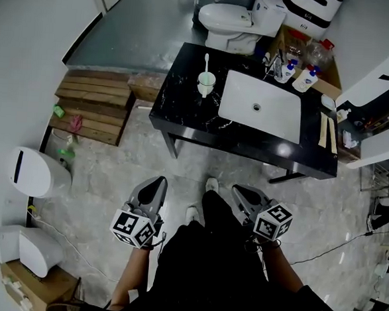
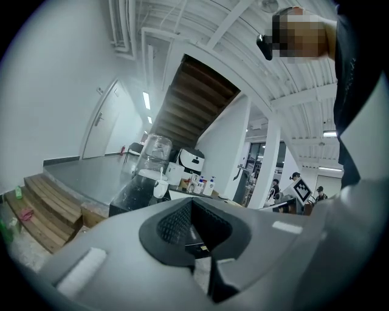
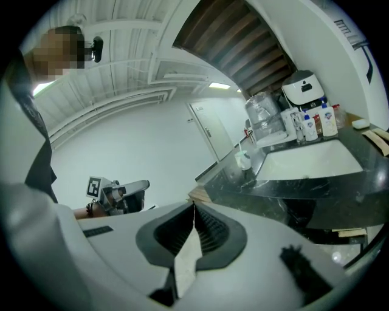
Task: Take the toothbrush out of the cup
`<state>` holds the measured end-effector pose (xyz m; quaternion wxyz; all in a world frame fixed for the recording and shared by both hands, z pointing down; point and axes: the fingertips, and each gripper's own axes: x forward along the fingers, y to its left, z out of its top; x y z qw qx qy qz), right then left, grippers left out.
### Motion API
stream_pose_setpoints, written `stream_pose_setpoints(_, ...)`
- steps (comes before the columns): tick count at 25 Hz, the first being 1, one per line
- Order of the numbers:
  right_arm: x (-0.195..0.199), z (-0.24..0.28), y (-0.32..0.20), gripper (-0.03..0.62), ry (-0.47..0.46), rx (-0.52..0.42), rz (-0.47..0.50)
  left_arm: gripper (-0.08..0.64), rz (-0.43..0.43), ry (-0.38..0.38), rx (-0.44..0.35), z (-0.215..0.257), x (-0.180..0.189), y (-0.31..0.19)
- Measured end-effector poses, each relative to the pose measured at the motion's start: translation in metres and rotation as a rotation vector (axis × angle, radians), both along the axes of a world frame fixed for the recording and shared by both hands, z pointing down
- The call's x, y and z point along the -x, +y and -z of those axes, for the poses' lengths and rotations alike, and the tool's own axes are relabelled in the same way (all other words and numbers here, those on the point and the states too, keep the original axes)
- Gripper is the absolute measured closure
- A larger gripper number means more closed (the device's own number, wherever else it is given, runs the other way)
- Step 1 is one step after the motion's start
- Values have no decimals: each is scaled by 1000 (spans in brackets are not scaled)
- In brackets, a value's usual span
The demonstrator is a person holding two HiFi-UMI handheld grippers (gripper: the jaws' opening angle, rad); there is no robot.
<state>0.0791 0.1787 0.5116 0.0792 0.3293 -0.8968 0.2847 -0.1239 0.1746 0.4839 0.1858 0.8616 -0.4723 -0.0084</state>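
My left tongs (image 1: pixel 158 182) are clenched: in the left gripper view the dark pads meet at the tip with nothing between them. My right tongs (image 1: pixel 240 190) are clenched the same way, jaws tip to tip and empty in the right gripper view. Both hang low in front of the person's legs, above the marbled floor (image 1: pixel 113 172), and point toward the black surface (image 1: pixel 178 100), well apart from it.

On the floor to the left a white bin (image 1: pixel 32 172) stands near the wall. Beyond it are wooden steps (image 1: pixel 92 101).

On the surface, the white cup (image 1: pixel 206 84) stands upright just beside the left rim of the white basin (image 1: pixel 261 106). I cannot tell whether they touch. The toothbrush (image 1: pixel 206 62) stands in the cup, upright, rising well above its rim. Both tongs are far from it.

Behind the basin, at the far edge of the surface, 2 pump bottles (image 1: pixel 306 78) stand side by side next to the tap (image 1: pixel 275 63). Beyond the surface sits a white toilet (image 1: pixel 225 18).
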Motion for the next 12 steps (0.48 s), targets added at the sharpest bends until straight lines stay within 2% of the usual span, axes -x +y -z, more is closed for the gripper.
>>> stream_pose_setpoints(12, 12, -7, -37, 577, -13, -7, 51, 552, 41, -33, -5, 3, 10, -26)
